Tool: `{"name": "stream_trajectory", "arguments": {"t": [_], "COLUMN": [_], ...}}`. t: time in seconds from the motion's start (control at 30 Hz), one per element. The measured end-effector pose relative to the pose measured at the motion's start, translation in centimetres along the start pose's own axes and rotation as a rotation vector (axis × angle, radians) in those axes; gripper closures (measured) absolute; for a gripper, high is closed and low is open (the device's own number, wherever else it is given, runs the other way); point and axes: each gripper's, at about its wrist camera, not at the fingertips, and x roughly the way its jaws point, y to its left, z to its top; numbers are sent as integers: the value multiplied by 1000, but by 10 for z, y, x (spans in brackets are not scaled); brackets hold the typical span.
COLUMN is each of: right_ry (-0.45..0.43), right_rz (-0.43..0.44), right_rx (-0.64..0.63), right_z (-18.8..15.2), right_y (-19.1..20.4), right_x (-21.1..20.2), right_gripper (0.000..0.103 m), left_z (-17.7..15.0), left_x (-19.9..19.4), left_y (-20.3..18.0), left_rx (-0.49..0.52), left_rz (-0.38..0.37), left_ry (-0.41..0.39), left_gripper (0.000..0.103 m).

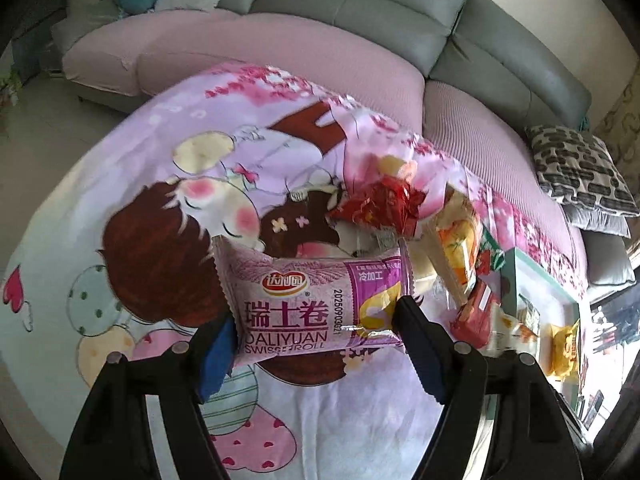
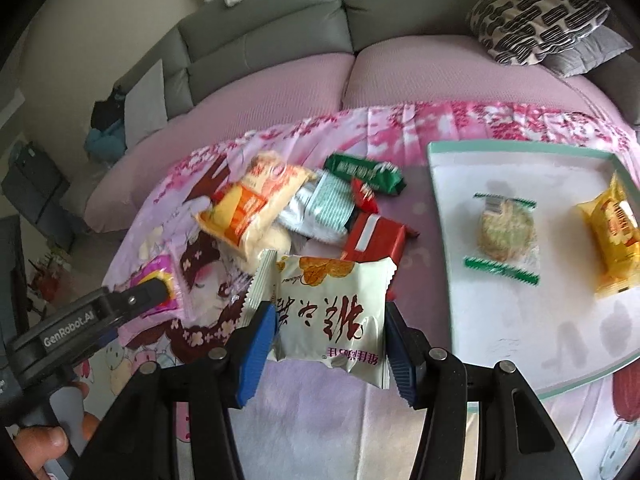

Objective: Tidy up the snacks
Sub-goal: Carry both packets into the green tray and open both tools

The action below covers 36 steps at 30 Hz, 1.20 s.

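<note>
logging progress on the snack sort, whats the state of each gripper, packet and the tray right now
left gripper: shut on purple swiss roll packet, lifted off the cloth
right gripper: shut on white snack packet, lifted
tray: holds two snacks, mostly bare
round cracker packet: flat in tray
yellow packet: in tray
snack pile: unsorted on the cloth

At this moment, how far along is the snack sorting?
Done: two packets lie on the tray, a round green-edged cracker and a yellow packet. In hand: the left gripper holds a purple Swiss roll packet, and the right gripper holds a white packet. Left: a pile of about five or six packets sits on the cloth beside the tray.
</note>
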Motion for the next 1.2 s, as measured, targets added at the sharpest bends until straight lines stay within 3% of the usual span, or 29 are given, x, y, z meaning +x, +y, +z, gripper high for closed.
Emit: {"name": "stream_trajectory", "arguments": {"t": [0.2,0.57,1.0,1.2], "right_ry": [-62,-139,-95,-91], "right_rz": [-52,-155,-255,-257], "right_rx": [40,154,355,430], "right_z": [10,23,19,15], "right_y": [-17,-73,-156,-184], "right_x": [-18,-48,-50,-54], "right_gripper": [46,46,46,46], "left_z": [4,-4,-34,-50], "left_x": [-12,-21,15,42], "left_y": [-20,-85,-191,-230], "left_rx": [45,163,365,413], "left_rz": [-1,-113,-221,-240], "left_ry": [-55,-71,68,150], "left_gripper": [26,26,26,26]}}
